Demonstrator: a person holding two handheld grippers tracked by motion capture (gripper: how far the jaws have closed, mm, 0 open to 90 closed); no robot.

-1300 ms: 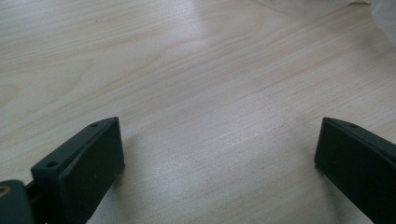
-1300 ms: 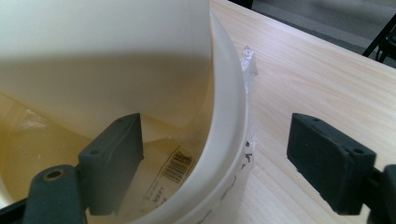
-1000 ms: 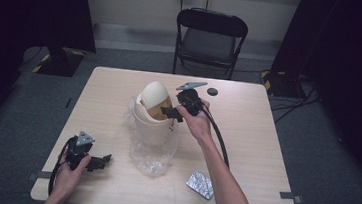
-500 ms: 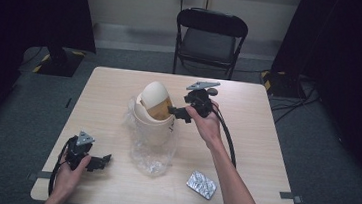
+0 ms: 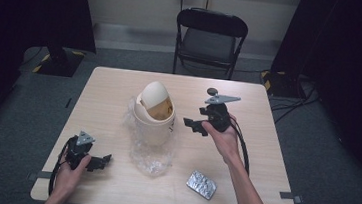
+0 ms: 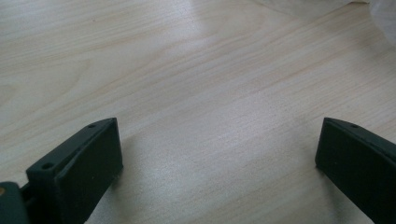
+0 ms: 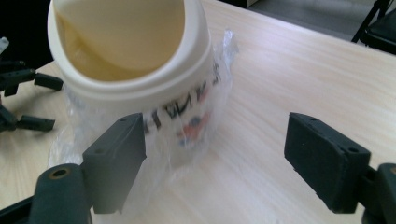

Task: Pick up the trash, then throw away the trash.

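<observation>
small lidded bin in a loose plastic liner, sitting at the table's centre

left gripper (image 5: 97, 160) is resting at 7 o'clock, jaws spread wide and empty; the bin (image 5: 154, 113) is probably light and stiff, its liner (image 5: 150, 154) slippery, so gripping the rim looks safest; right gripper (image 5: 193, 125) is hovering at its 3 o'clock, gaping wide, empty.
</observation>
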